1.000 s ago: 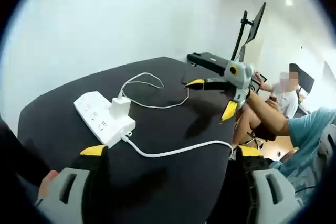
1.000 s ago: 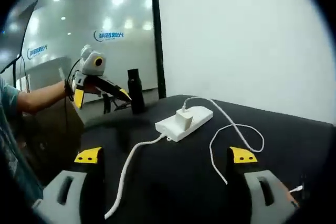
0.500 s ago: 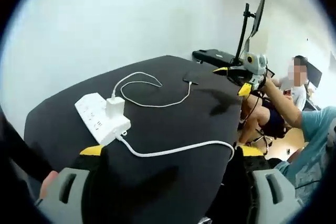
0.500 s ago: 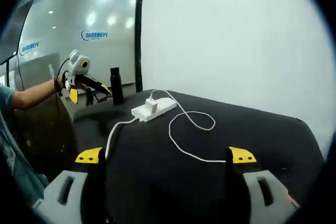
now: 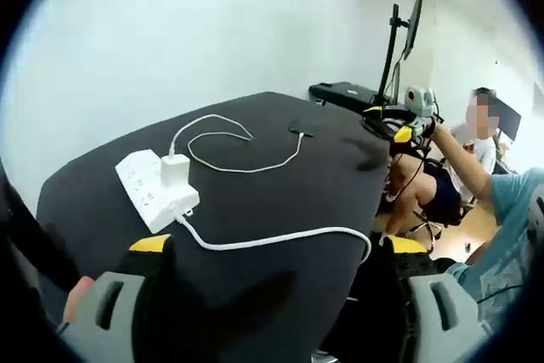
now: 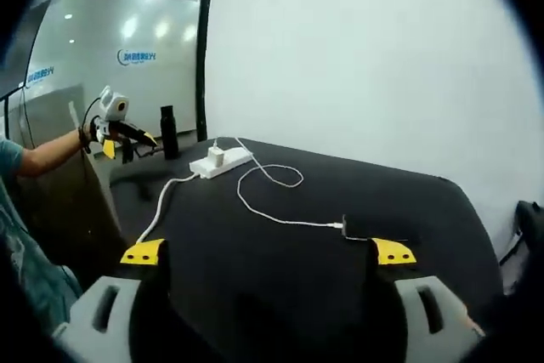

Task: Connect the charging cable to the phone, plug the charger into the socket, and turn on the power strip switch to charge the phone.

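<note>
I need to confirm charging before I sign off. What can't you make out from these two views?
- Power strip switch: too small and blurred in both views to read on or off.
- Phone screen: seen edge-on in the right gripper view, partly behind the right hand-held gripper's yellow jaw tip; no charging sign readable.
- Cable plug at the phone: too small to tell if fully seated.
- Power strip's cord: drops over the table edge in the left gripper view.

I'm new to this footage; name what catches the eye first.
A white power strip lies on the black table with a white charger plugged in. Its thin white cable loops across to the dark phone near the right tongs' open jaws.
</note>
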Motion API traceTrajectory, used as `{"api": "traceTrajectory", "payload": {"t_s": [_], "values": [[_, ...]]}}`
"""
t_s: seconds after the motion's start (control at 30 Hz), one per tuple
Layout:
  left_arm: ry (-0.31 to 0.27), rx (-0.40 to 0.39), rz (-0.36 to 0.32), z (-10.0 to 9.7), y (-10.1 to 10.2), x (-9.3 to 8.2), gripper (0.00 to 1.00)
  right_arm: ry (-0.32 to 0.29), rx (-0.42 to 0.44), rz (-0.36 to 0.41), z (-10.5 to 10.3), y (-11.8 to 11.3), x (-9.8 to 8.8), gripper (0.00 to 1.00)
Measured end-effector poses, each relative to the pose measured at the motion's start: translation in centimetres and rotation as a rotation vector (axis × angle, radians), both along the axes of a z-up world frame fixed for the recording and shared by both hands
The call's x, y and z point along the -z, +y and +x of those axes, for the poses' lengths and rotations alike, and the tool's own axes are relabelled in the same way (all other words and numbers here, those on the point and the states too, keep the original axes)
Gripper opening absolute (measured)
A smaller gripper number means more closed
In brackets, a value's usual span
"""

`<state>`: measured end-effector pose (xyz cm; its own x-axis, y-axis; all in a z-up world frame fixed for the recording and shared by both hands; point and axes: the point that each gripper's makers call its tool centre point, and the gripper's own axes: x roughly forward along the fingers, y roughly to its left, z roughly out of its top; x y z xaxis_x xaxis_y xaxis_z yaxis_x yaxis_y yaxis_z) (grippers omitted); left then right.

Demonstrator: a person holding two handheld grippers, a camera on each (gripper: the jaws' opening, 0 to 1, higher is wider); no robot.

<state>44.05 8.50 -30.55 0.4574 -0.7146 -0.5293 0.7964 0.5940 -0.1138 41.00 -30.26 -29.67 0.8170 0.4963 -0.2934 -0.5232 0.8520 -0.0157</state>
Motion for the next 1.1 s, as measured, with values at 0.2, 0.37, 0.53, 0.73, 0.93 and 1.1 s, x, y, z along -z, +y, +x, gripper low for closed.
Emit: {"api": "traceTrajectory", "payload": {"t_s": [0.2,0.37,0.53,0.73,0.93,1.1], "values": [[-0.006,-0.021,-0.015,-0.7,0.3,0.0,0.96,-0.008,0.055,0.036,-1.0,-3.2,-0.3,0.92],[-0.020,-0.036,-0.025,-1.1,0.7,-0.1,0.96,0.006,0.081,0.018,-1.7,-5.0,0.0,0.92],[-0.034,-0.048,-0.015,-1.8,1.5,0.2,0.96,0.016,0.105,0.003,-2.2,-7.4,0.0,0.91],[-0.045,-0.070,-0.023,-2.3,2.1,0.4,0.96,0.015,0.145,0.008,-3.0,-9.9,-0.5,0.90],[-0.070,-0.084,-0.052,-2.4,2.3,-0.6,0.96,0.016,0.203,0.019,-3.3,-12.7,-0.5,0.89],[-0.080,-0.085,-0.065,-2.5,2.3,-1.3,0.96,0.014,0.229,0.026,-3.6,-13.9,-0.7,0.89]]}}
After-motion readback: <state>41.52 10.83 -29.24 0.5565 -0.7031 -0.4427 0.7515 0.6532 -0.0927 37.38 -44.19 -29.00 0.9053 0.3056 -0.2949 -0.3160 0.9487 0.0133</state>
